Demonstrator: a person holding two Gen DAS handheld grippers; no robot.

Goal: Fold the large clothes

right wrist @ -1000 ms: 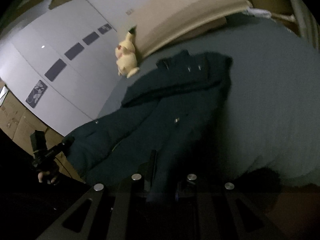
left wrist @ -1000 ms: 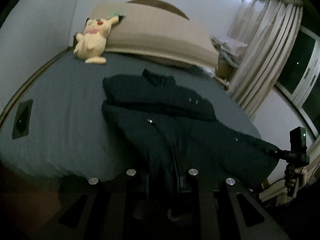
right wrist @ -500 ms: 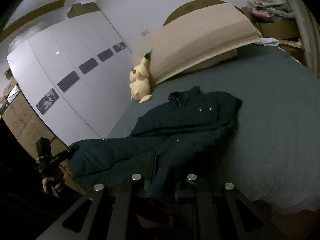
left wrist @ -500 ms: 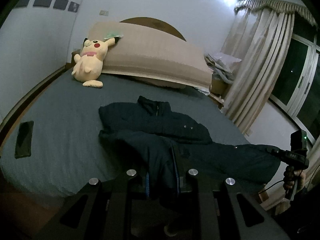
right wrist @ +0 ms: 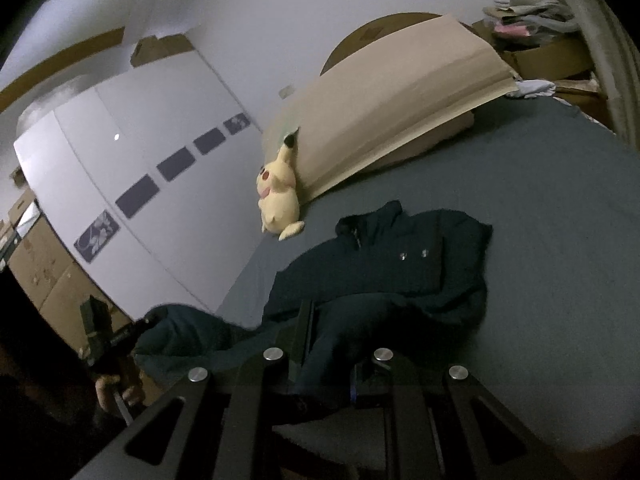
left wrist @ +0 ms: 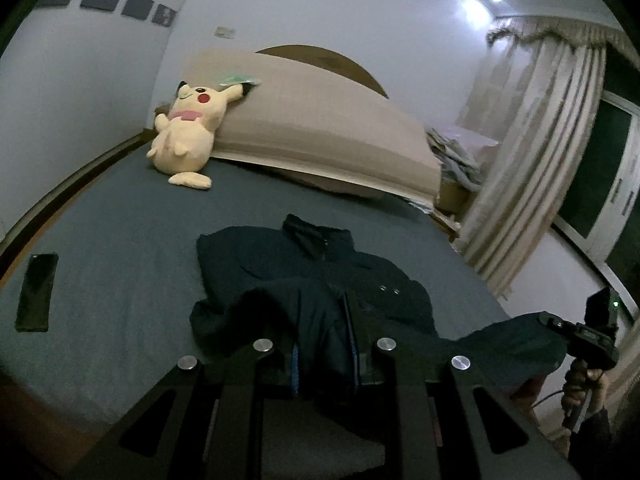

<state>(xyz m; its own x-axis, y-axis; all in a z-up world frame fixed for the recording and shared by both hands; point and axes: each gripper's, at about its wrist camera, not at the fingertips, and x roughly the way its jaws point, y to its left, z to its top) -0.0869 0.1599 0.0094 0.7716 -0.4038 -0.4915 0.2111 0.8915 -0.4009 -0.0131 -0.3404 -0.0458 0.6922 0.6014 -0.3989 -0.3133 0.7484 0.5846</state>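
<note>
A dark blue-green jacket (left wrist: pixel 320 276) lies on the grey bed (left wrist: pixel 120 240), collar toward the headboard. Its lower hem is lifted off the bed and stretched between both grippers. My left gripper (left wrist: pixel 324 354) is shut on the hem's fabric, which bunches up between its fingers. In the left wrist view my right gripper (left wrist: pixel 556 326) shows at the far right, clamped on the other hem corner. In the right wrist view the jacket (right wrist: pixel 400 264) rises to my right gripper (right wrist: pixel 328 364), shut on fabric. My left gripper (right wrist: pixel 138 326) holds the far corner at the left.
A yellow plush toy (left wrist: pixel 186 132) leans on a beige headboard cushion (left wrist: pixel 320 136). A dark phone (left wrist: pixel 36 292) lies on the bed's left side. Curtains (left wrist: pixel 540 152) and a window stand to the right. A white wardrobe (right wrist: pixel 120 184) and cardboard boxes (right wrist: pixel 40 264) stand on the left.
Both grippers have lifted the jacket's hem and carried it toward the collar. The jacket's lower half now bunches up over its upper half, and the view has tilted upward.
</note>
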